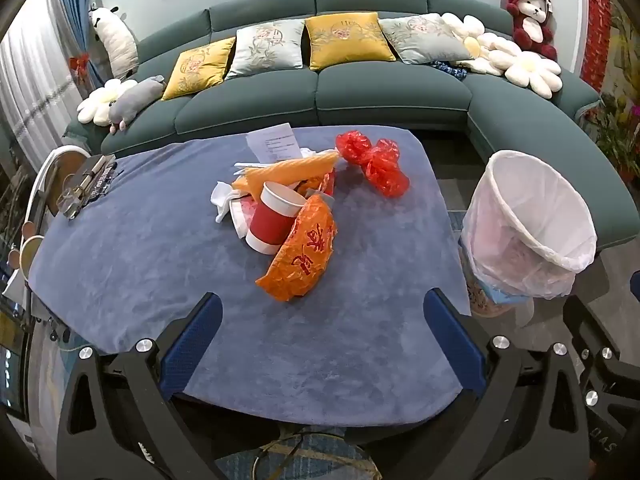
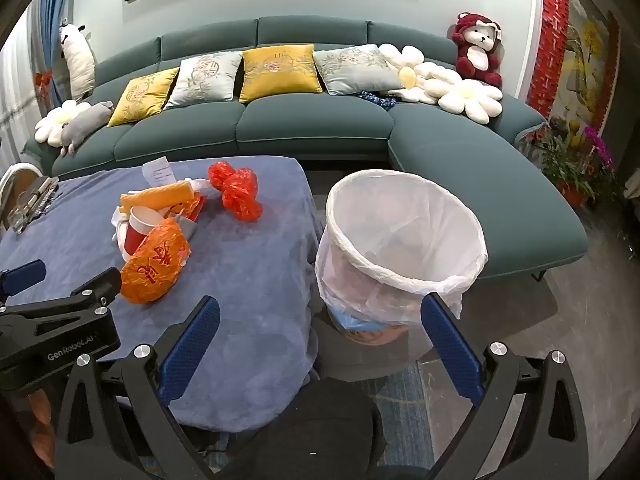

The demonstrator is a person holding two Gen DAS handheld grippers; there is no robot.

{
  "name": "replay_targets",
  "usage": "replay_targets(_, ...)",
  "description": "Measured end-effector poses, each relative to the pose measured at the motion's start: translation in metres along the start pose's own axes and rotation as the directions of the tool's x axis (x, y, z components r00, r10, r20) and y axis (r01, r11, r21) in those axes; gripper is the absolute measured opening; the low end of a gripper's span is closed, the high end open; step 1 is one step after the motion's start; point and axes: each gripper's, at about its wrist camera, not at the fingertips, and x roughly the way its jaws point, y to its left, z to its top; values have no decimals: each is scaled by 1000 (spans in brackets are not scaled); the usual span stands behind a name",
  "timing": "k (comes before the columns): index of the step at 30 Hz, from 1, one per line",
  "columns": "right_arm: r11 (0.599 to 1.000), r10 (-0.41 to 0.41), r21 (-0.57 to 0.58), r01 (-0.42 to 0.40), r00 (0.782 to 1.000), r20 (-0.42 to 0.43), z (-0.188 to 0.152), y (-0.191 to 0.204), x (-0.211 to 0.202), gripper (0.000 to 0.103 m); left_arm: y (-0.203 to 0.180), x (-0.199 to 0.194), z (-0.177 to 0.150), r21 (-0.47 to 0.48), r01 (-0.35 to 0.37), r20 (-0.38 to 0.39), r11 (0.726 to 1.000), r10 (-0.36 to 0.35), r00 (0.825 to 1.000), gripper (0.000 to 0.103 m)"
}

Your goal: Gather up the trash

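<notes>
Blue plush cloth covers the surface point(image 1: 160, 260), low in front of a teal sofa point(image 1: 360, 92). Trash sits heaped near its middle: a red paper cup point(image 1: 274, 216) lying tilted, an orange plastic bag with red characters point(image 1: 304, 252) leaning against its right side, an orange roll point(image 1: 292, 170) just behind, white crumpled paper point(image 1: 224, 200) to the left, a printed sheet point(image 1: 274, 144) at the far edge of the heap. A red crumpled bag point(image 1: 376, 162) lies a little apart to the right.

Off the right edge of the surface stands a bin lined with a white bag point(image 2: 400, 240), on the floor, mouth open.

Left tool point(image 1: 322, 312) hangs over the near side of the surface, jaws wide, nothing between them. Right tool point(image 2: 320, 316) likewise wide and empty, over the gap between surface and bin.
</notes>
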Motion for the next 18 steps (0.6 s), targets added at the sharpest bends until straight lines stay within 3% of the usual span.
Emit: replay_targets(18,1000,1,1,-1,1000,1,-2,0,1,96,0,-3,-3,-5,12,11,1000,-12,1000,96)
